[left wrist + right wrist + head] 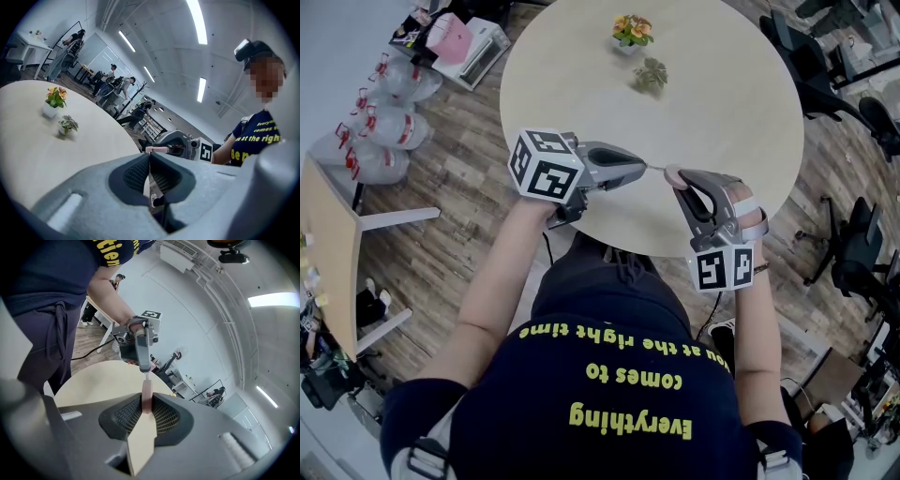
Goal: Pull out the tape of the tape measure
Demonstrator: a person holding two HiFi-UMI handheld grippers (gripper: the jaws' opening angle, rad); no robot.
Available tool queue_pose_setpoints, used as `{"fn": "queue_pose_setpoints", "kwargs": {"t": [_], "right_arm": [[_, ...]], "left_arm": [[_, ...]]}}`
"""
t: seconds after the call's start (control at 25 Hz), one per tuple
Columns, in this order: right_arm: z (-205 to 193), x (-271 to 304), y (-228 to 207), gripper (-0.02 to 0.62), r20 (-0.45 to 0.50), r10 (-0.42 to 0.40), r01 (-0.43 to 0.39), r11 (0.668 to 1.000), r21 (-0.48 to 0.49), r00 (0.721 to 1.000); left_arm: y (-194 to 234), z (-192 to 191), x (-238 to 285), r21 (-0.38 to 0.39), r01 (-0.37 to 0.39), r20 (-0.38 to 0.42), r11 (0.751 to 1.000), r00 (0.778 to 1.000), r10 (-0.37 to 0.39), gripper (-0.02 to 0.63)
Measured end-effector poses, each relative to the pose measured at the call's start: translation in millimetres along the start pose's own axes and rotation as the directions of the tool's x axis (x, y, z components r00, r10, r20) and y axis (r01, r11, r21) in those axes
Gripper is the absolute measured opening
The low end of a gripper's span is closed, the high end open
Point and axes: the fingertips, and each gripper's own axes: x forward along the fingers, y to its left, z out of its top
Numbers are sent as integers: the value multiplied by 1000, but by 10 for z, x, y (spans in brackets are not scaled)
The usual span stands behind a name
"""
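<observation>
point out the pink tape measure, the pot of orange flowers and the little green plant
small pink tape measure point(146, 398): right gripper view, its case's narrow edge
white pot of orange flowers point(632, 29): head view, the blooms
little green potted plant point(651, 75): head view, its leaves

Round pale table point(722, 112): flowering pot plant point(632, 31), small green plant point(651, 75) beside.

Tape measure point(673, 174) largely hidden within jaws of right gripper point(146, 401); markings on tape point(656, 169) too small
</observation>
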Motion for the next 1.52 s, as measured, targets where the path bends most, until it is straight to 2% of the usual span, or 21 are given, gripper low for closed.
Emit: {"fn": "queue_pose_setpoints", "kwargs": {"t": [0.96, 1.28, 1.44, 1.52], "right_arm": [[138, 122, 79, 83, 36, 26, -26, 1000, -3, 999], [121, 130, 107, 84, 36, 29, -30, 999, 14, 999], [112, 115, 111, 84, 40, 26, -28, 999, 46, 999], [85, 111, 111, 84, 38, 22, -25, 998, 60, 999]], "left_arm": [[-24, -37, 98, 2, 27, -16, 1000, 999, -27, 11], [-8, -76, 114, 11, 21, 21, 1000, 1000, -21, 18], [44, -96, 93, 7, -9, 44, 1000, 999, 9, 75], [62, -88, 70, 10, -25, 73, 1000, 997, 25, 77]]}}
